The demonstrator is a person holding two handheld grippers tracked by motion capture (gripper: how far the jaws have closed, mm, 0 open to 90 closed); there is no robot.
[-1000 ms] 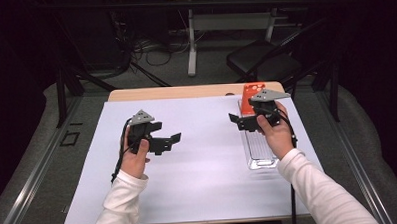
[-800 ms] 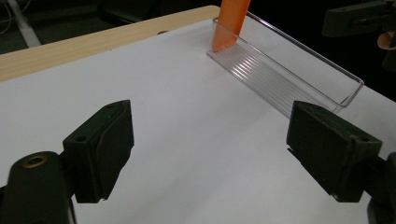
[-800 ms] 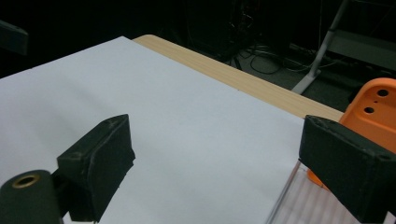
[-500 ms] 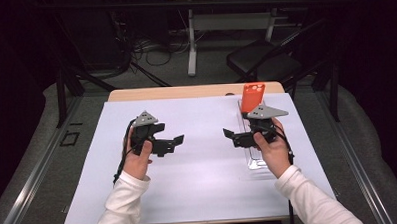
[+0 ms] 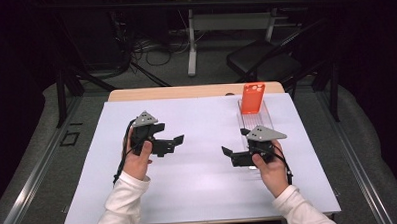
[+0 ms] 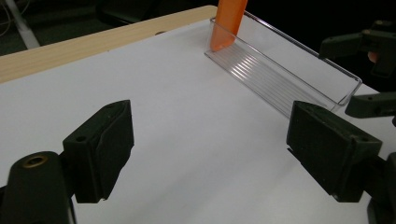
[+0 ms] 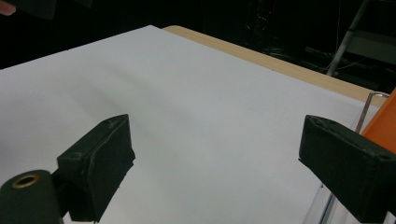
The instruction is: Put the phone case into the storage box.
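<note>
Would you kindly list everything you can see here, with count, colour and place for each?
phone case: one, orange, standing upright at the far end of the clear tray.
tray: one, clear plastic, long and narrow, on the right side of the sheet.
sheet: one, white, covering most of the table.
table: one, light wood, edge showing beyond the sheet.
chair: one, black, on the floor behind the table.
cables: several, dark and white, on the floor at the back.
left gripper: one, black with grey plate, jaws open and empty, over the sheet's left half.
right gripper: one, black with grey plate, jaws open and empty, beside the tray's near end.
sleeves: two, white, at the bottom edge.
</note>
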